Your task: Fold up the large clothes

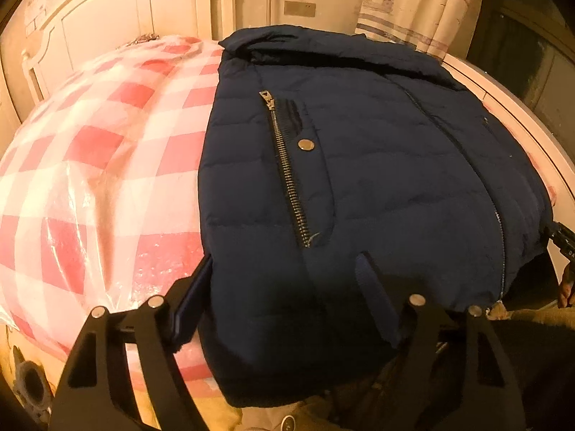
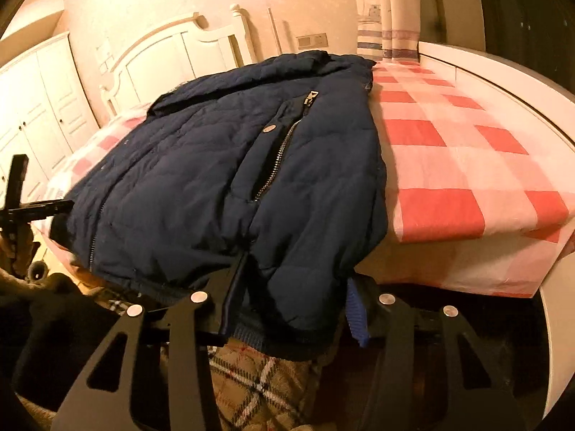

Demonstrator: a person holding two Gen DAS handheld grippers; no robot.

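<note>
A navy padded jacket (image 1: pixel 359 165) lies on a bed with a red-and-white checked cover (image 1: pixel 90 151), sleeves folded in, its hem hanging over the near edge. My left gripper (image 1: pixel 284 280) is open with its fingers straddling the hem's left corner. In the right wrist view the jacket (image 2: pixel 222 165) fills the middle. My right gripper (image 2: pixel 298 280) is open, its fingers on either side of the hem's right corner. The left gripper (image 2: pixel 39 208) also shows at the far left of that view.
A white headboard (image 2: pixel 172 54) and wardrobe (image 2: pixel 36 107) stand behind the bed. A curtain (image 1: pixel 420 7) hangs at the back right. The bed's white frame (image 2: pixel 503 82) runs along the right. Plaid trousers (image 2: pixel 258 380) show below the right gripper.
</note>
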